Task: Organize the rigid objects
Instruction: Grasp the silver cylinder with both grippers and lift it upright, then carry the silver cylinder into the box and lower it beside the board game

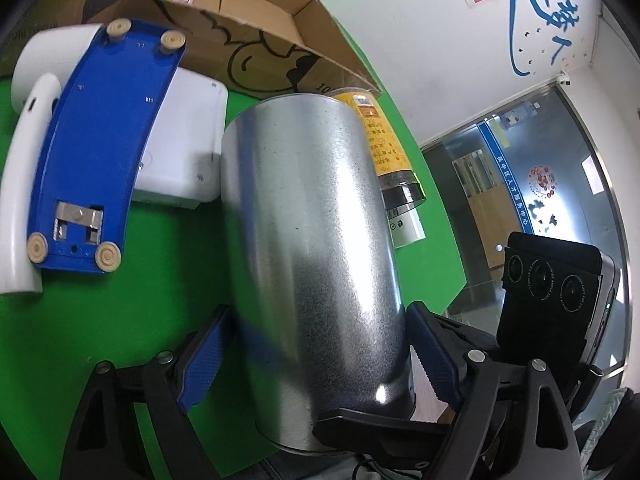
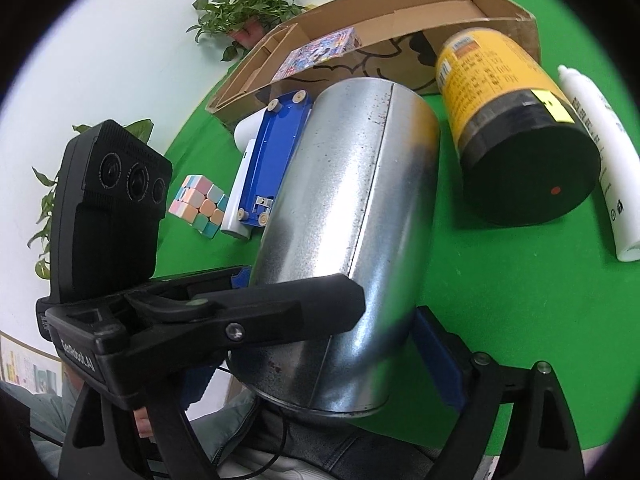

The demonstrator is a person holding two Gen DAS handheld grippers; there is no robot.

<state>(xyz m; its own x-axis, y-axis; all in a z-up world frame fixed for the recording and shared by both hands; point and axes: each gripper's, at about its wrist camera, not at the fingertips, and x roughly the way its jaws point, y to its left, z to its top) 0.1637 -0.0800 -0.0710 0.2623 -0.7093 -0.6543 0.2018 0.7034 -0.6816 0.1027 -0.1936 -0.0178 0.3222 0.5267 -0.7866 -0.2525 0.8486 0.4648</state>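
**Left-wrist view: both grippers on the steel can**

Left-wrist view shows my left gripper [image 1: 316, 354] spread wide around a galvanized metal can [image 1: 312, 240], its blue pads [image 1: 202, 364] against the can's two sides near the base. From the right-wrist camera I see my right gripper [image 2: 320, 344] at the same can [image 2: 344, 216]; one blue pad [image 2: 436, 356] meets the can's lower right side, while the opposite finger is hidden behind the left gripper's black arm crossing the front, so I cannot tell whether that grip is complete.

The can lies tilted over the green table [image 1: 120, 332], its base at the near edge. Just behind it lie a yellow-labelled jar with a black lid [image 2: 516, 136] and a white tube [image 2: 604, 160]. To its left lies a blue-and-white device [image 1: 96, 148] with its underside showing, and beyond that a pastel puzzle cube [image 2: 200, 204]. A shallow cardboard box [image 2: 384, 32] sits along the far edge, holding a colourful pack [image 2: 320, 52].
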